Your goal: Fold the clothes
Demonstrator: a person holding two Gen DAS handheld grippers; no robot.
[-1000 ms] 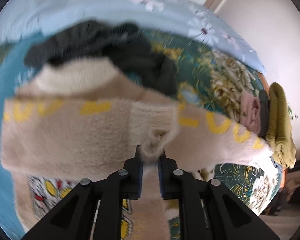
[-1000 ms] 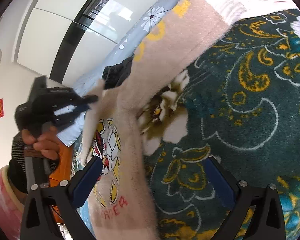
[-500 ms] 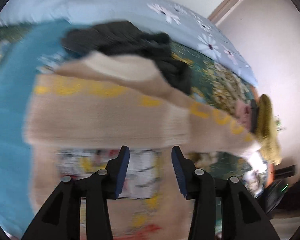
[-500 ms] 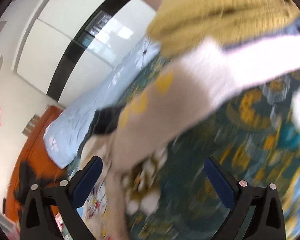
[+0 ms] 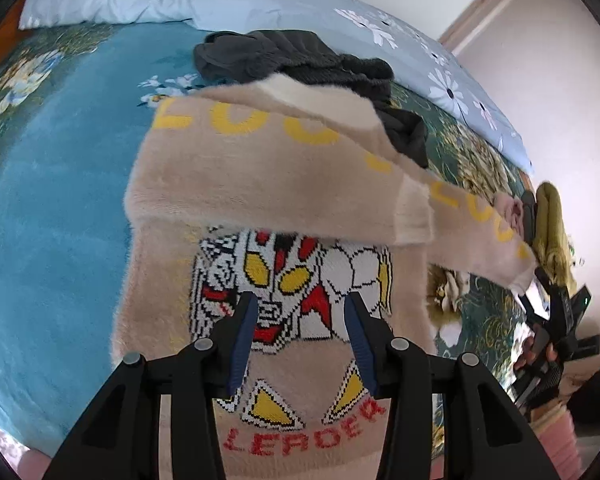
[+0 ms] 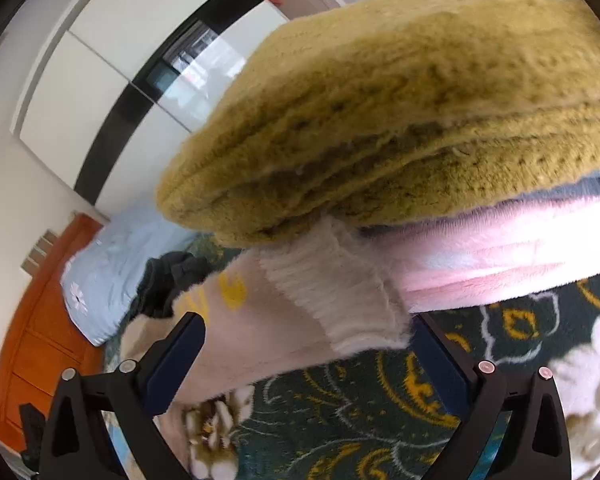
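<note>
Your left gripper (image 5: pixel 300 316) is hovering, jaws wide and empty, over the fuzzy beige sweater with the cartoon-hero print (image 5: pixel 284 280), which is lying on the floral teal bedspread (image 5: pixel 52 184) (one sleeve folded across its chest). Your right gripper (image 6: pixel 308 344) is straddling the other sleeve's ribbed cuff (image 6: pixel 340 292), jaws wide, beside the folded olive-green knit (image 6: pixel 400 112).

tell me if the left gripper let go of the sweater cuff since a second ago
Yes. The left gripper now stands open over the sweater's printed chest; the cuff lies folded across, toward the stack of folded clothes.
</note>
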